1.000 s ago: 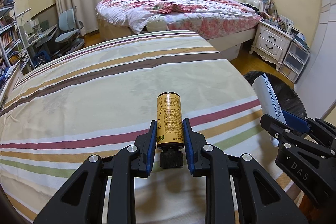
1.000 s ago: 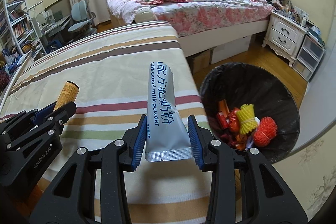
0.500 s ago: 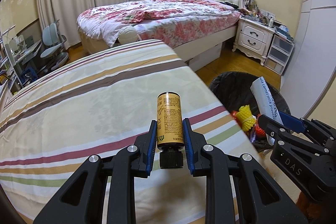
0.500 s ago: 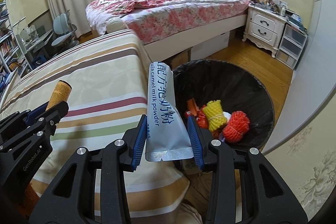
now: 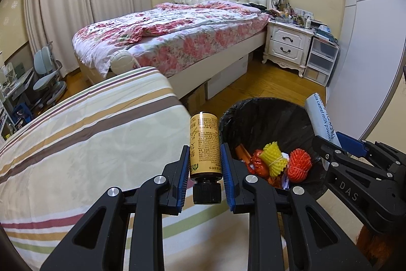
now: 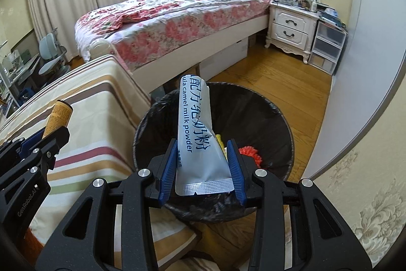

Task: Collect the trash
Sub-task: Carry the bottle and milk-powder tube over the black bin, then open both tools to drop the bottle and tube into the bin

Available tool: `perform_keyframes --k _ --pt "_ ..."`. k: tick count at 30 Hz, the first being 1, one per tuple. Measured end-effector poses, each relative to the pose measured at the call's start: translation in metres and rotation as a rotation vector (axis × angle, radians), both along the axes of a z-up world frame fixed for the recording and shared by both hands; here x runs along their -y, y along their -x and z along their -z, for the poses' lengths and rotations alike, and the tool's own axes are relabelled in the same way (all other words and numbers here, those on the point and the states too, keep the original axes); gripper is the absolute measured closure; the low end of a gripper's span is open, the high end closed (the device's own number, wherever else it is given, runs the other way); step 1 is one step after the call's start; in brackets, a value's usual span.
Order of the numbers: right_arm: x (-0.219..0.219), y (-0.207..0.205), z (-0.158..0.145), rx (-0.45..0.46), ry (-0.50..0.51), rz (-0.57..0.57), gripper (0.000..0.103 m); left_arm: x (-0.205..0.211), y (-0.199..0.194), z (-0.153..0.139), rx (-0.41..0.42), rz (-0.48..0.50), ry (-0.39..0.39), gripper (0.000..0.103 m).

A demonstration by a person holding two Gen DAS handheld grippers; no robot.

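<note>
A big bed [image 5: 177,42] with a flowery blanket is sitting in the room. A white nightstand [image 5: 288,46] is standing right beside the bed. Pale curtains [image 5: 76,4] are hanging behind the bed, and blue chairs [image 5: 48,75] are standing near them.

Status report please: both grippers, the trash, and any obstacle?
Left gripper shut on yellow bottle. Right gripper shut on milk powder sachet, over the trash bin. Nothing blocks the bin mouth.
</note>
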State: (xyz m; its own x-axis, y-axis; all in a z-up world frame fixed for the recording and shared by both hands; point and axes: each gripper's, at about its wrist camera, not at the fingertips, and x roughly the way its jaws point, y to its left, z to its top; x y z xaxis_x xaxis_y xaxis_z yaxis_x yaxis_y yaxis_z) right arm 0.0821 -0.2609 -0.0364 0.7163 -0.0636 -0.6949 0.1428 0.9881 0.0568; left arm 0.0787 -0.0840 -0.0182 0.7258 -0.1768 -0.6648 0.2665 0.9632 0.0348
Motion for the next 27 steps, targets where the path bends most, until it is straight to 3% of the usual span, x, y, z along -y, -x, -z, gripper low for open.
perform_keyframes --k 27 --pt "0.042 -0.046 0.03 -0.057 -0.015 0.079 0.065 0.063 -0.063 0.027 -0.065 0.05 -0.064 0.078"
